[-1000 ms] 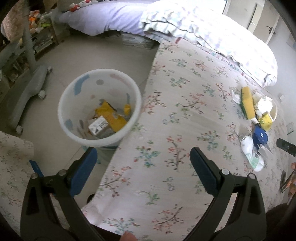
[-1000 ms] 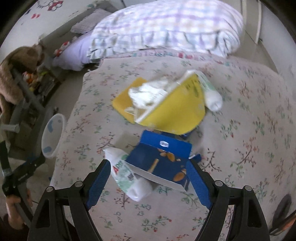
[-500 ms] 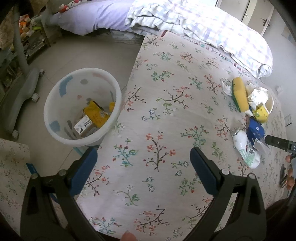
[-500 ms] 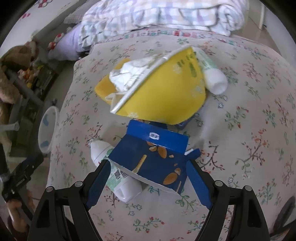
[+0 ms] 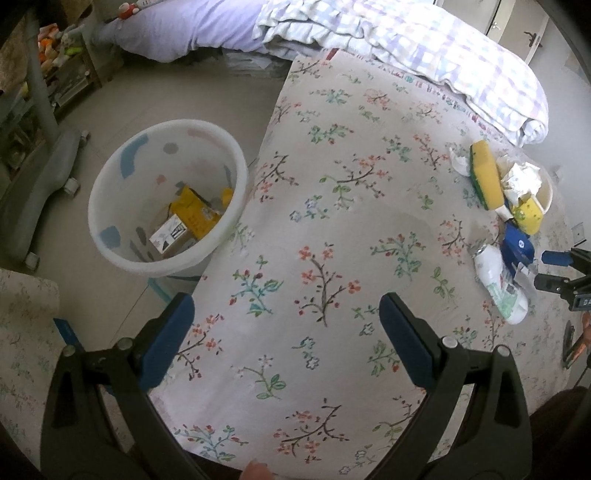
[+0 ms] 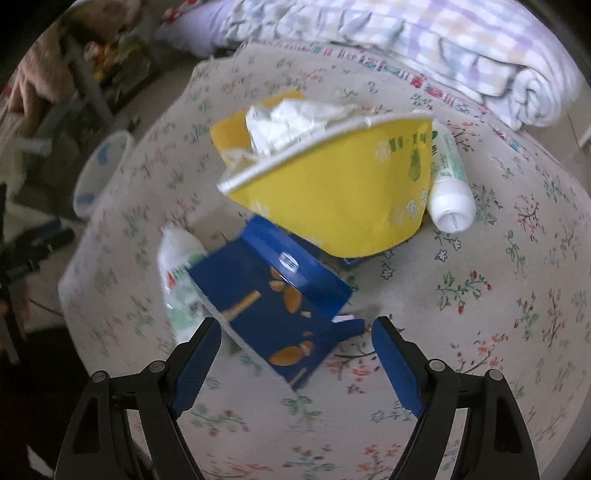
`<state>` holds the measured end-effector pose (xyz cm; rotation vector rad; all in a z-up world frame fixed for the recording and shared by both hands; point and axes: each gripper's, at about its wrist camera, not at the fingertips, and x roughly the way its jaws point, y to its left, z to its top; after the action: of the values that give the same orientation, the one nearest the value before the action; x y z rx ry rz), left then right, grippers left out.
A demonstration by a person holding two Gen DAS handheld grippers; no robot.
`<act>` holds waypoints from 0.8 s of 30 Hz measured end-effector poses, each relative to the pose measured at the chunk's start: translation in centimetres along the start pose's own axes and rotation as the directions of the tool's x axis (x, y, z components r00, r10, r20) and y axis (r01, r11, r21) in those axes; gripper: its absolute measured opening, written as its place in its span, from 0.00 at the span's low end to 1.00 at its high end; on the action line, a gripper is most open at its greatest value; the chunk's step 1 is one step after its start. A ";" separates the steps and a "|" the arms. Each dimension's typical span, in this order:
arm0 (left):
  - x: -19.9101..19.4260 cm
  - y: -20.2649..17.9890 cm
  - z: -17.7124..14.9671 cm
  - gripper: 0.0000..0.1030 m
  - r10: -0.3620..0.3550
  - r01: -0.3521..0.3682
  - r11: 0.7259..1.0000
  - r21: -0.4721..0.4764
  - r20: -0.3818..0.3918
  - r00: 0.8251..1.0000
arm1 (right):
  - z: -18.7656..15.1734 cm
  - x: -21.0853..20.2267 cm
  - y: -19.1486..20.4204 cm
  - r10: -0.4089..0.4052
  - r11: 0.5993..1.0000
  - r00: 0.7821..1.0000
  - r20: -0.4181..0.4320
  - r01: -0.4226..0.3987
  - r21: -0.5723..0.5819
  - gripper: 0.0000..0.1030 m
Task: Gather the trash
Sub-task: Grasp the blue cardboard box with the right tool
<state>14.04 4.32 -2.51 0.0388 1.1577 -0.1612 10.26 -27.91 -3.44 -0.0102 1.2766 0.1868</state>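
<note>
A pile of trash lies on the floral bedspread (image 5: 332, 221). A blue snack box (image 6: 273, 299) lies partly between the fingers of my open right gripper (image 6: 295, 354), under a yellow paper bowl (image 6: 340, 192) stuffed with crumpled tissue (image 6: 295, 122). White tubes lie at its left (image 6: 177, 266) and right (image 6: 448, 184). In the left wrist view the pile (image 5: 513, 218) is at far right, with the right gripper (image 5: 554, 269) beside it. My left gripper (image 5: 286, 325) is open and empty over the bed edge. A white bin (image 5: 166, 199) on the floor holds yellow packaging.
A folded checked quilt (image 5: 424, 48) and a purple pillow (image 5: 192, 26) lie at the head of the bed. A grey chair base (image 5: 40, 177) and cluttered shelves (image 5: 55, 62) stand on the floor left of the bin. A yellow sponge (image 5: 485, 173) lies by the pile.
My right gripper has moved in close over the blue box, which now lies partly between its fingers. My left gripper has pulled back and shifted along the bed, away from the bin.
</note>
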 end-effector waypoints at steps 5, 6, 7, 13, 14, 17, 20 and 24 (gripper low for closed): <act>0.3 -0.1 -0.1 0.97 0.003 -0.004 1.000 -0.007 -0.010 1.000 | 0.3 1.8 0.4 -0.020 0.998 0.999 -0.025 0.018 -0.058 0.82; 0.3 -0.3 -0.1 0.97 0.003 -0.003 1.000 -0.004 -0.011 1.000 | 0.5 2.0 0.5 -0.023 0.998 0.999 -0.024 0.021 -0.063 0.82; 0.3 -0.4 -0.1 0.97 0.002 -0.002 1.000 -0.001 -0.011 1.000 | 0.6 2.2 0.5 -0.026 0.998 0.999 -0.023 0.025 -0.065 0.82; 0.4 -1.9 -0.1 0.97 -0.014 0.015 0.999 0.034 -0.015 1.000 | 0.5 2.7 1.1 -0.044 0.998 0.999 0.002 0.045 -0.037 0.68; 0.3 -2.1 -0.1 0.97 -0.018 0.019 0.999 0.038 -0.016 1.000 | 0.3 2.7 1.3 -0.034 0.999 0.999 0.003 0.034 -0.038 0.63; 0.3 -3.3 -0.2 0.97 -0.034 0.035 0.998 0.055 -0.020 0.999 | -0.2 2.4 2.4 -0.048 0.998 0.999 0.019 0.049 -0.028 0.57; 0.3 -5.0 -0.2 0.97 -0.057 0.059 0.995 0.082 -0.026 0.998 | -1.2 1.8 2.8 -0.047 0.999 0.998 0.040 0.046 0.027 0.56; 0.5 -7.1 -0.2 0.97 -0.078 0.082 0.989 0.122 -0.035 0.996 | -2.8 0.8 3.0 -0.047 0.995 0.997 0.068 0.040 0.089 0.55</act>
<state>12.98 -2.74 -2.64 0.1044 1.1787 -0.3045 7.41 -25.17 -4.71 0.0437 1.2123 0.0924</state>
